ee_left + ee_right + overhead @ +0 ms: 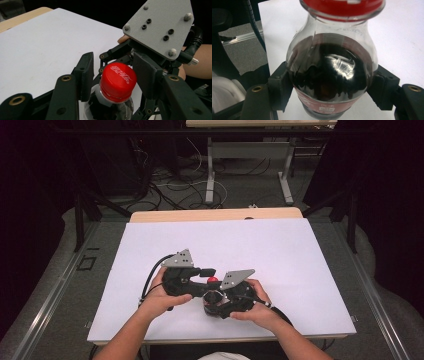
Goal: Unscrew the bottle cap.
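A small cola bottle [332, 65] with dark drink and a red cap [117, 81] stands upright on the white sheet [225, 240] near the table's front edge. My right gripper [332, 87] is shut on the bottle's round body, one pad pressed on each side. From the left, my left gripper [113, 62] reaches over the bottle [214, 297], its jaws on either side of the cap [213, 280]. A narrow gap shows between the left pad and the cap. The other gripper's grey plate [157, 27] sits just behind the cap.
The white sheet covers most of the wooden table [215, 214]. Both forearms come in over the front edge. Beyond the table, cables [175, 190] lie on the floor by a desk frame [250, 165].
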Available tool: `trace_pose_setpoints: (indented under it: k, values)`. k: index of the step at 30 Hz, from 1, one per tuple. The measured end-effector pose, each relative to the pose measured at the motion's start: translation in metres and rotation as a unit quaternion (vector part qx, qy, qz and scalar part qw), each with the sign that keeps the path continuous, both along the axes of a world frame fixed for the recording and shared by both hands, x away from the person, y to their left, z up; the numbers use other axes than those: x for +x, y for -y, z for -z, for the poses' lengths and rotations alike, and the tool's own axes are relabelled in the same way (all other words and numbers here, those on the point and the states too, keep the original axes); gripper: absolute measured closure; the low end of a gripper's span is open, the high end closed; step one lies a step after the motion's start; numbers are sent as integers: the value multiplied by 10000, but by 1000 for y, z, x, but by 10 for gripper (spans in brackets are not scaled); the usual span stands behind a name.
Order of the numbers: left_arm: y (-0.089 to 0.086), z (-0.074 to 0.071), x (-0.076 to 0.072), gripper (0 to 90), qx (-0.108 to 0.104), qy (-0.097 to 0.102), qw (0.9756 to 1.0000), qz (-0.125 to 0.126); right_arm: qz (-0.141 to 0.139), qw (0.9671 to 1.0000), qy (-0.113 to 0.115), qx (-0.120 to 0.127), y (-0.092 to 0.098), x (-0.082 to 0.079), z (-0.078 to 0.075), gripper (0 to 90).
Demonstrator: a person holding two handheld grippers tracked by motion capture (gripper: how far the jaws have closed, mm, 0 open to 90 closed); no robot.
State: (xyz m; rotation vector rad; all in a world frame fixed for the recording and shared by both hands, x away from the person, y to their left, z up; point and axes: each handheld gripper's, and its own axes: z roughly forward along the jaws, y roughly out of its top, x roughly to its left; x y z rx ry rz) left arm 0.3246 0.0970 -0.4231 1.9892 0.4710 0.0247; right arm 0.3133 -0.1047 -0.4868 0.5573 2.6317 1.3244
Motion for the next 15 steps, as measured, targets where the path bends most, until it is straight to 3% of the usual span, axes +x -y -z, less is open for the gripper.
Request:
trace_pose_setpoints:
  k: [4,9,12,15]
  values:
    - [6,2,-2,610,0,54,9999,-98,-4,10000,-36,-21,0,1,1,299]
    - [13,-1,-9,615,130,53,9971,-743,207,9998,-32,-8,0,2,2,299]
    - [19,-2,-15,616,176,-74,9907,-1349,348,9994,31,-52,0,3,2,299]
    - [26,-3,-22,617,290,-8,9835,-1784,467,9989,21,-99,-1,2,2,299]
